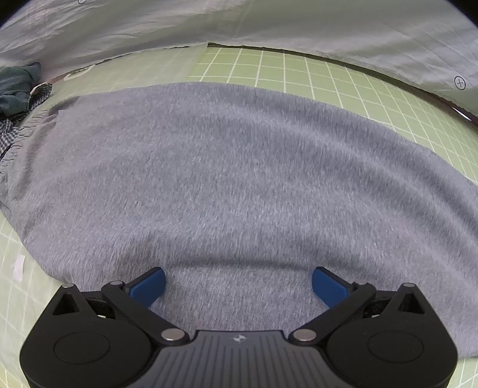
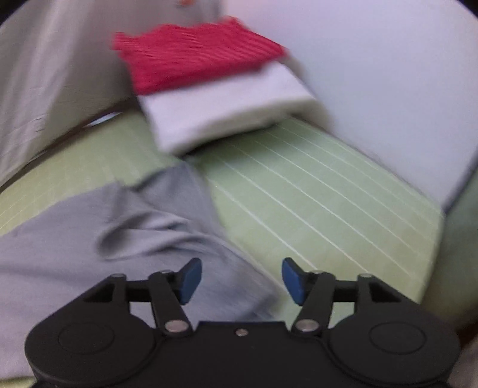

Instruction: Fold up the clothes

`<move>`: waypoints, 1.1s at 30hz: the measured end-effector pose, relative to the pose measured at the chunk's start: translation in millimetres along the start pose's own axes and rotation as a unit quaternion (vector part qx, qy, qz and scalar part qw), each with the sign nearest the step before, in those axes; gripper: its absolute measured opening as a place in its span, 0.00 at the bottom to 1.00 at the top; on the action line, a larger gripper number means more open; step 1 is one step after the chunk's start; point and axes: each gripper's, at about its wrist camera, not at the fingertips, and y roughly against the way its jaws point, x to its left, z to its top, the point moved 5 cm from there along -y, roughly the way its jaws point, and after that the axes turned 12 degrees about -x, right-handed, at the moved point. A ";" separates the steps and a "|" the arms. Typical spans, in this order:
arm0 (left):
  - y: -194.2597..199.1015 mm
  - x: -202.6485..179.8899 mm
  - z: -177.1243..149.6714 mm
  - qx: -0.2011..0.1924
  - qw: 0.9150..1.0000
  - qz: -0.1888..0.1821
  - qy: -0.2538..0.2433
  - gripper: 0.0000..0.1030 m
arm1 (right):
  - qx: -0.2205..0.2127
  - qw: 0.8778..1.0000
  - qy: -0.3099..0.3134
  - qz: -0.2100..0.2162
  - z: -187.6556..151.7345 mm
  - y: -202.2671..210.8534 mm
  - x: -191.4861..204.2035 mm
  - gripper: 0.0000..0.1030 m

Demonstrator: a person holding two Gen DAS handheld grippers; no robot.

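A grey garment [image 1: 227,185] is spread flat across the green grid mat [image 1: 373,89], covering most of it in the left wrist view. In the right wrist view, a rumpled end of the same grey garment [image 2: 125,238] is seen lying on the mat [image 2: 313,203], with a raised fold near its edge. The left gripper [image 1: 238,286] is held just above the garment with its blue pads wide apart and nothing pinched between them. The right gripper [image 2: 242,280] is likewise seen with its jaws parted, over the garment's edge and clear of it.

Beyond the garment, at the mat's far side, a folded pale cloth [image 2: 227,110] is stacked with a folded red one [image 2: 194,56] on top. At the garment's left end, dark and checked clothes [image 1: 18,95] are heaped. The mat is bordered by a white sheet [image 1: 328,27].
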 end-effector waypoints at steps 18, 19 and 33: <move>0.7 -0.3 -0.7 -0.002 1.000 0.001 0.001 1.00 | -0.031 0.995 0.081 0.054 38.8 -83.1 58.0 0.01; 0.9 -0.4 -0.8 -0.003 1.000 0.001 0.001 1.00 | -0.033 0.997 0.067 0.035 47.0 -91.4 47.1 0.02; 1.1 0.0 -0.8 0.002 1.000 0.005 0.005 1.00 | -0.028 0.993 0.075 0.083 29.7 -79.7 58.9 0.38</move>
